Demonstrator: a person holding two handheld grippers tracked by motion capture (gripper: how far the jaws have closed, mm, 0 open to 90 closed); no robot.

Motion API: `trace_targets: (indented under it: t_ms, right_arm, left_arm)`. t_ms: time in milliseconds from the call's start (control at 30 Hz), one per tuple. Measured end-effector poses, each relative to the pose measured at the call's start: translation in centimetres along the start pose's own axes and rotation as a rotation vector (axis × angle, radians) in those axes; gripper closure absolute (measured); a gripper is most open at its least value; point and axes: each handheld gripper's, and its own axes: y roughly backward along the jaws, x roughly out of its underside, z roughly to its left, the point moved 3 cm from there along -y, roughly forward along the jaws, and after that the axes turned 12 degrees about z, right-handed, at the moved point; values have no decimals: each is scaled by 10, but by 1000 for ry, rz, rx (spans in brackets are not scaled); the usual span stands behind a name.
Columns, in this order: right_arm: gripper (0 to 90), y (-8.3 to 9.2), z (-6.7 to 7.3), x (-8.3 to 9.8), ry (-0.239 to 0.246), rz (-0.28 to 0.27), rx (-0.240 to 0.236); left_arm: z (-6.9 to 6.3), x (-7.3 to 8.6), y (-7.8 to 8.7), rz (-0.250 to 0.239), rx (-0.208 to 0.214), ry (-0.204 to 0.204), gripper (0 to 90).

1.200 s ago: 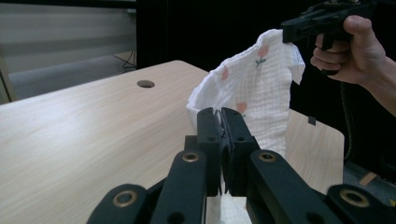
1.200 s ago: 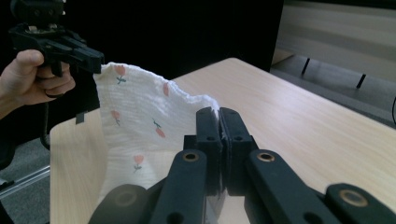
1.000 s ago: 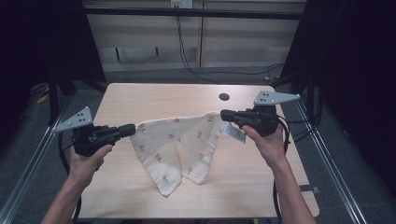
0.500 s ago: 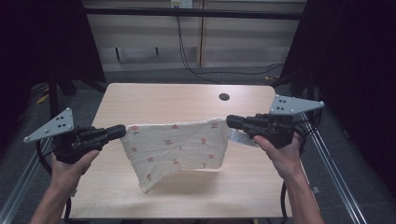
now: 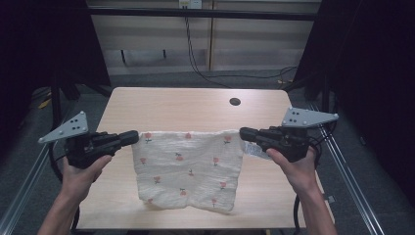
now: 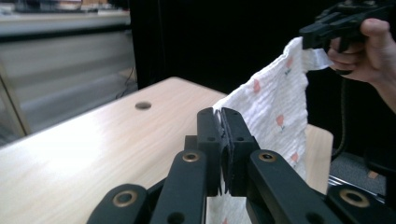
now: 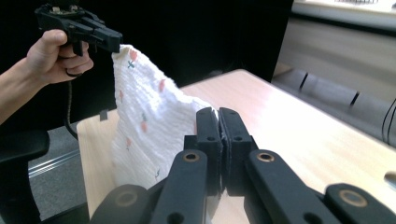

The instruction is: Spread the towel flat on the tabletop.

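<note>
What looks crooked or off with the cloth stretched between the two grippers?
The flowered cloth is pinched at its top corners by the left hand-held gripper and right hand-held gripper. Its top edge runs straight, but the bottom hem hangs uneven, lower at the right. No tear or stain is visible.

Bare table [image 5: 195, 105] behind, hanging cloth [image 5: 188, 169] blocking the middle

- White cloth [image 5: 188, 169] with small red flowers, stretched flat by its top corners.
- It hangs over the tabletop's [image 5: 195, 105] near half, lower edge sagging.
</note>
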Motion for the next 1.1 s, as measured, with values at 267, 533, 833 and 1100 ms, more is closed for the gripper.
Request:
trace_targets:
  t_ms: [267,533,833,1100]
  right_arm:
    - [883,-22,-28,20,-69,35,13]
    - [882,-40,-48,29,-101,49,31]
    - [882,-72,-73,35,-134,90,46]
    - [882,-94,-90,46,-167,116,62]
  left_arm:
    - [24,18,-30,38,3,84,875]
    - [34,34,-37,63,-9,113,874]
    - [55,42,-50,84,-25,156,874]
    - [77,57,-73,126,-35,202,874]
